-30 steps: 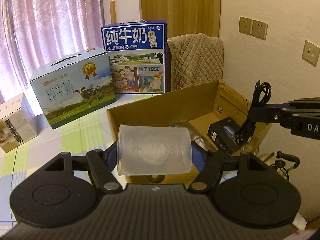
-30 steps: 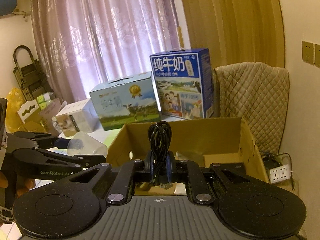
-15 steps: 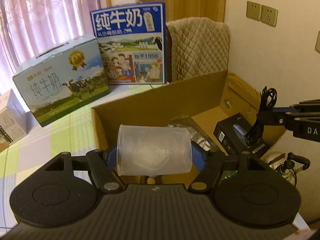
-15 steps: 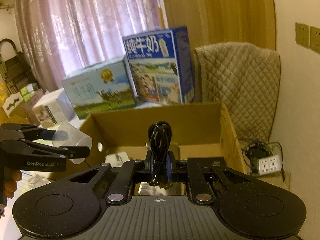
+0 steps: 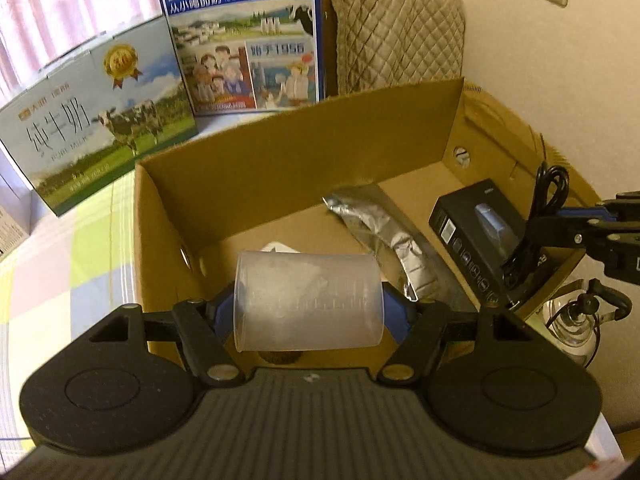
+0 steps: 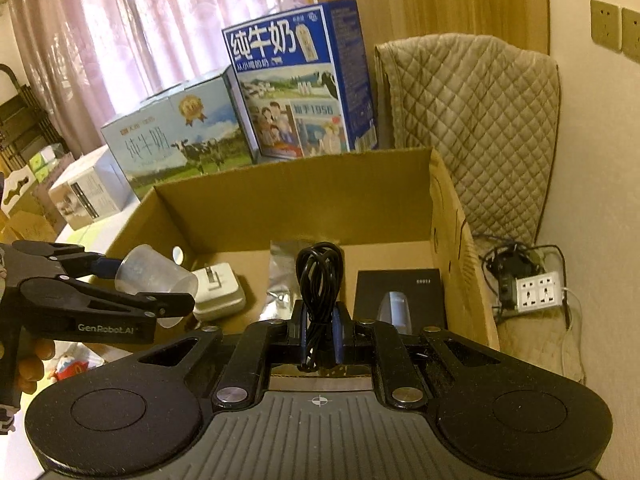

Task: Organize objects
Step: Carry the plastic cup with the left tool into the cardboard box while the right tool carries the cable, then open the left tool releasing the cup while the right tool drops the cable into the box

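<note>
The left gripper (image 5: 308, 312) pinches a clear plastic cup (image 5: 308, 300) sideways over the cardboard box (image 5: 304, 160) — light, thin-walled, slippery, best held mid-wall. The right gripper (image 6: 319, 332) clamps a limp black cable (image 6: 318, 280) just ahead. Beyond the box: milk cartons, pink curtains — a cluttered room.

Pink curtains (image 6: 132, 40) (backlit), cream wall (image 6: 592, 140)

A home room: pink curtains (image 6: 120, 40), milk cartons (image 6: 300, 80), quilted chair (image 6: 472, 128).
</note>
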